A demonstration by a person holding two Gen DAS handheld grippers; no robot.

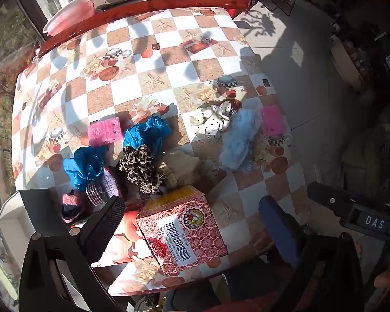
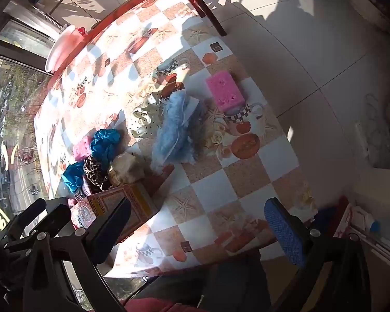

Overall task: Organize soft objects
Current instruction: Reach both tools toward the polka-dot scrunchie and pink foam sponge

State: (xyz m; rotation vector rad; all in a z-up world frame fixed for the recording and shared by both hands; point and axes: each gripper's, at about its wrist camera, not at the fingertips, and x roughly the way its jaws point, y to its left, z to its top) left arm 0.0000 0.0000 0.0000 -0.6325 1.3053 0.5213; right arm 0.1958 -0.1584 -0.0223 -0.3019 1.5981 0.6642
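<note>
The left gripper point(image 1: 192, 223) hovers above the near edge of the tabletop point(image 1: 153, 59), fingers point(image 1: 104, 223) spread wide and empty. Between them stands a red patterned box point(image 1: 184, 231) with a barcode label. Behind the box lies a cluster: a leopard-print scrunchie point(image 1: 140, 166), two blue scrunchies point(image 1: 148, 132), a beige cloth point(image 1: 182, 166) and a pink sponge point(image 1: 105, 131). Farther right lie a polka-dot scrunchie point(image 1: 213, 122), a light-blue fluffy item point(image 1: 238, 140) and a second pink sponge point(image 1: 272, 120).

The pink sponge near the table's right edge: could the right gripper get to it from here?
Probably yes. The right gripper is open and empty, the pink sponge lies uncovered, with only bare tablecloth between.
</note>
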